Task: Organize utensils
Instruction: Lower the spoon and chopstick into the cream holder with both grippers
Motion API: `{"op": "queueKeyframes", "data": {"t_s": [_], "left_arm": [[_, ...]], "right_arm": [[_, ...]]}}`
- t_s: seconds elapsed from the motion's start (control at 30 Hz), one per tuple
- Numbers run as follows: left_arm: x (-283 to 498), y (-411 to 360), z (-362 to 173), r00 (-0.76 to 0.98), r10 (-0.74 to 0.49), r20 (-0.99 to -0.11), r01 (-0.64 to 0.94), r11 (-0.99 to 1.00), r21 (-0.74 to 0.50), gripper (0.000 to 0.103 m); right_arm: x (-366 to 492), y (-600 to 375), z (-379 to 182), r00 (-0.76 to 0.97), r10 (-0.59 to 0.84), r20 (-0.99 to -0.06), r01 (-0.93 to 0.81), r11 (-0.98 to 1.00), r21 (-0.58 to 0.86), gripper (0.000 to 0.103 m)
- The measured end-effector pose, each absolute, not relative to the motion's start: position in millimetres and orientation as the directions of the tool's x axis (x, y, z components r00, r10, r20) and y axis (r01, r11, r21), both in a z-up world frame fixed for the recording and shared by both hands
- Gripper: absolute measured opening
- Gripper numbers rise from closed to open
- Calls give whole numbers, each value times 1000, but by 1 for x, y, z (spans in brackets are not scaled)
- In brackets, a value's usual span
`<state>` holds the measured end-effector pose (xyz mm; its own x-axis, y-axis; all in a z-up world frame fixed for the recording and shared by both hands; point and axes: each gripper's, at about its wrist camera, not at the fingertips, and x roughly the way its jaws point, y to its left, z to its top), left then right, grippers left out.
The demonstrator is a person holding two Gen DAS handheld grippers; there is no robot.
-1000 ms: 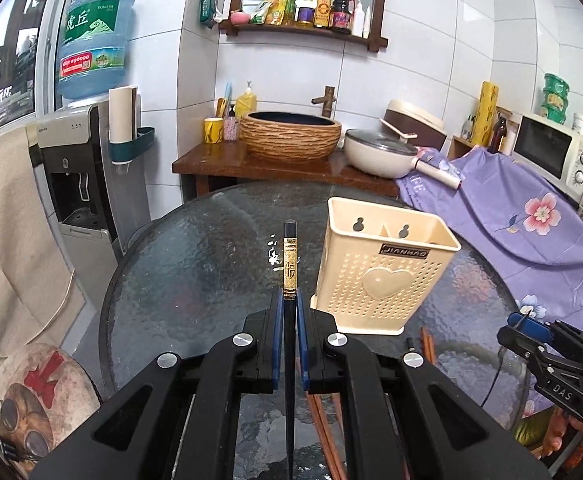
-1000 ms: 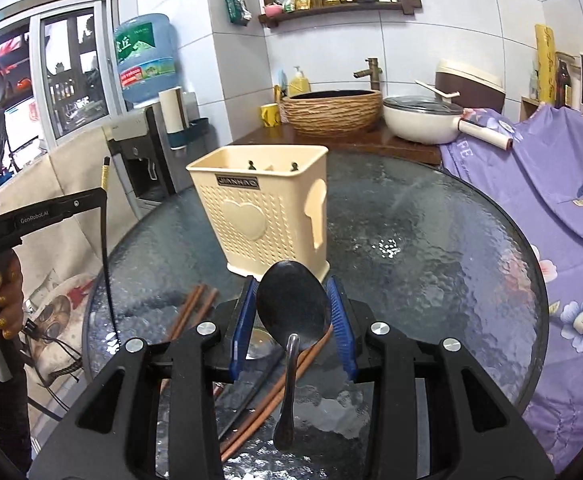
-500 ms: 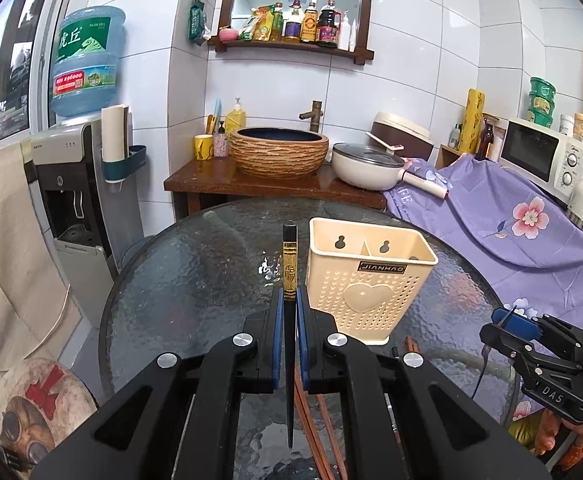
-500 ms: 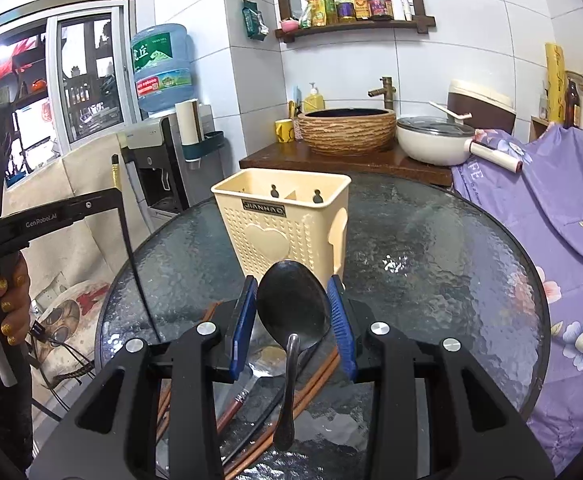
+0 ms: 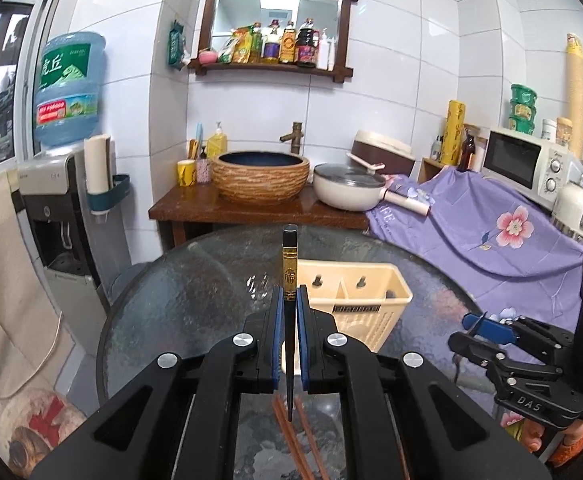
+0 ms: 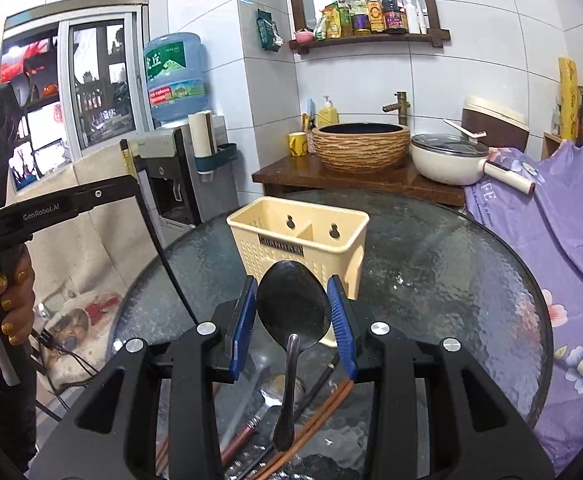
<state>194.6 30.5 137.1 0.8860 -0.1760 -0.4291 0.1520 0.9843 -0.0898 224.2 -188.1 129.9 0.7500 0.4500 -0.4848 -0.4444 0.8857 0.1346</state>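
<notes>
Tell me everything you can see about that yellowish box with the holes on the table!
The utensil holder is a cream plastic box standing upright on the round glass table. Its walls are dotted with small holes, and a dark label sits under the front rim. A divider splits it into two compartments, and the back wall has two keyhole hanging slots. No utensil sticks out of it. Neither gripper touches it.

The round table [image 6: 451, 264] is pebbled, glossy glass; at its 12 o'clock, the cream holder [image 6: 297, 236] looks like matt perforated plastic. The spoon [image 6: 291, 308] is dark, shiny metal, and the black chopstick [image 5: 289, 272] is lacquered with a gold band.
</notes>
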Motion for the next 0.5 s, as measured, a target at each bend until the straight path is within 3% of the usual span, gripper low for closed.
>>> {"op": "queueKeyframes", "data": {"t_s": [0.33, 0.5], "left_arm": [[212, 17, 227, 928, -219, -302, 201, 976, -88, 7], [237, 7, 252, 952, -176, -252, 156, 983, -100, 7]], "right_arm": [[265, -178, 203, 810, 475, -342, -463, 878, 124, 37], [297, -170, 237, 860, 441, -256, -430, 897, 102, 37]]}}
